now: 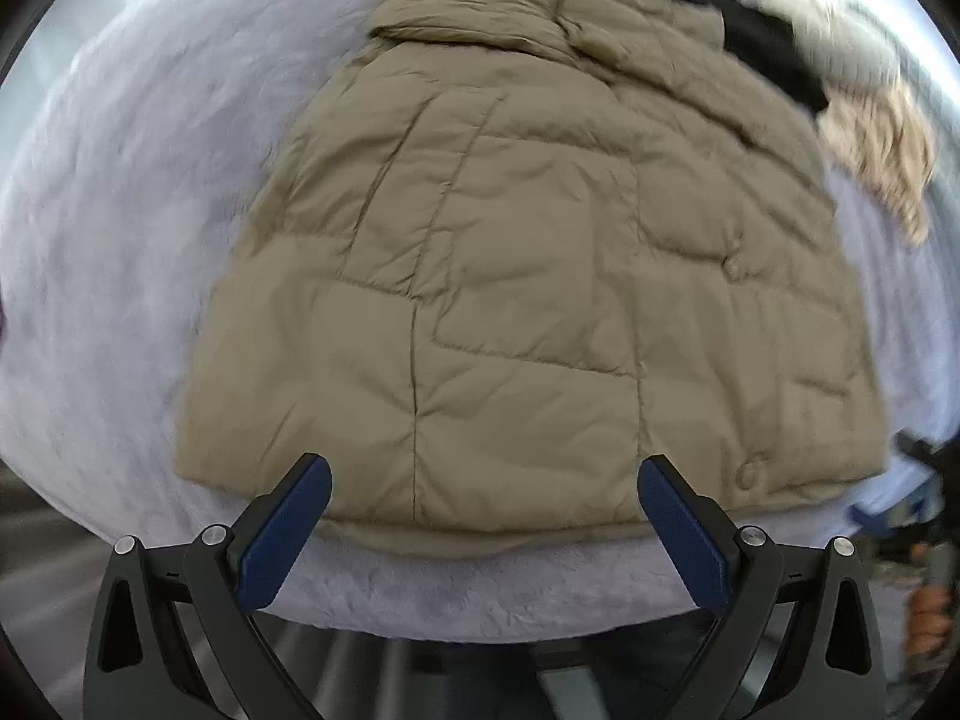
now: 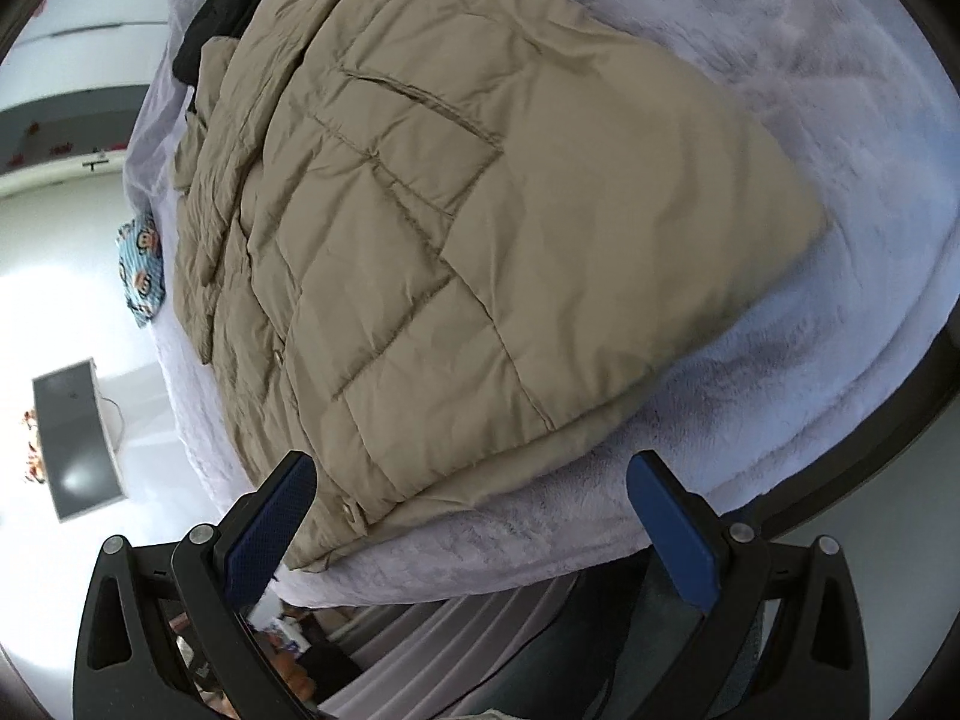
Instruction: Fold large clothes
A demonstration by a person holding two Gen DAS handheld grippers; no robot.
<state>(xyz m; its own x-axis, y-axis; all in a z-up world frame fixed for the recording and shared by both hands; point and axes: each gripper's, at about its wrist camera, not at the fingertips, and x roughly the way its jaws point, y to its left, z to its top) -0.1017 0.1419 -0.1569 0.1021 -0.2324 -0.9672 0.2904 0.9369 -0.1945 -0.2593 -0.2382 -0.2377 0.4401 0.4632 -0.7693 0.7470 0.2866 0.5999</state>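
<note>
A large beige quilted puffer jacket (image 1: 516, 276) lies flat on a pale lilac fleece blanket (image 1: 120, 252), collar at the far end, hem towards me. It also shows in the right wrist view (image 2: 480, 228), seen from its hem corner. My left gripper (image 1: 485, 498) is open and empty, its blue pads (image 1: 288, 534) hovering just above the near hem. My right gripper (image 2: 471, 492) is open and empty, at the jacket's near hem corner, over the blanket (image 2: 810, 360) edge. A snap button (image 1: 747, 473) sits near the hem.
A black garment (image 1: 762, 42) and a cream knitted garment (image 1: 882, 150) lie beyond the jacket's far right. A blue cartoon-print cloth (image 2: 141, 267) lies at the blanket's far edge. The blanket's near edge drops off below both grippers. A grey box (image 2: 75, 438) stands on the white floor.
</note>
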